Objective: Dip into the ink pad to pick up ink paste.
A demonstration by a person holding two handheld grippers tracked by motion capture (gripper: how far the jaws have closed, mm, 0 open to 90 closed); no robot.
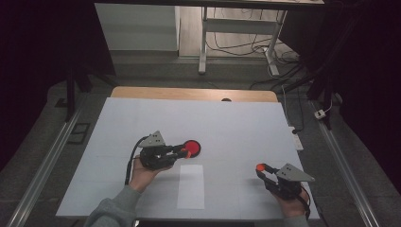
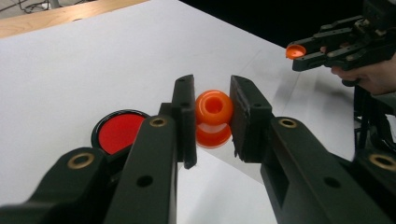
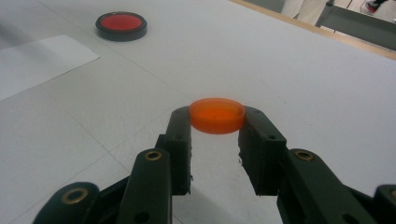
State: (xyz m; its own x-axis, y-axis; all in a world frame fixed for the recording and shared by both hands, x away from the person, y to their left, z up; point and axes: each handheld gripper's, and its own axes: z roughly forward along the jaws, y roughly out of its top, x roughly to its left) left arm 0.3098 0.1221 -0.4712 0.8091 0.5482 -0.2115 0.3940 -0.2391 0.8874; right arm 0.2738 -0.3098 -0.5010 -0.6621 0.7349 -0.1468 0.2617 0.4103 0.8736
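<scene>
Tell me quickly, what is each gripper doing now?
Left gripper: shut on the orange spool-shaped piece.
Right gripper: shut on the orange cap.

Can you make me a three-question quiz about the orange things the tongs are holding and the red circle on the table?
1. Where is the red disc?
A. on the white table
B. on the floor
C. in the right tongs

2. How many orange pieces are held in all?
A. none
B. two
C. five

3. What are the left tongs doing?
A. lying flat, holding nothing
B. gripping the paper sheet
C. gripping an orange bottle

Answers:
1. A, it lies flat on the table just past the left tongs.
2. B, the bottle and an orange cap, one in each tongs.
3. C, both jaws press its sides.
</scene>
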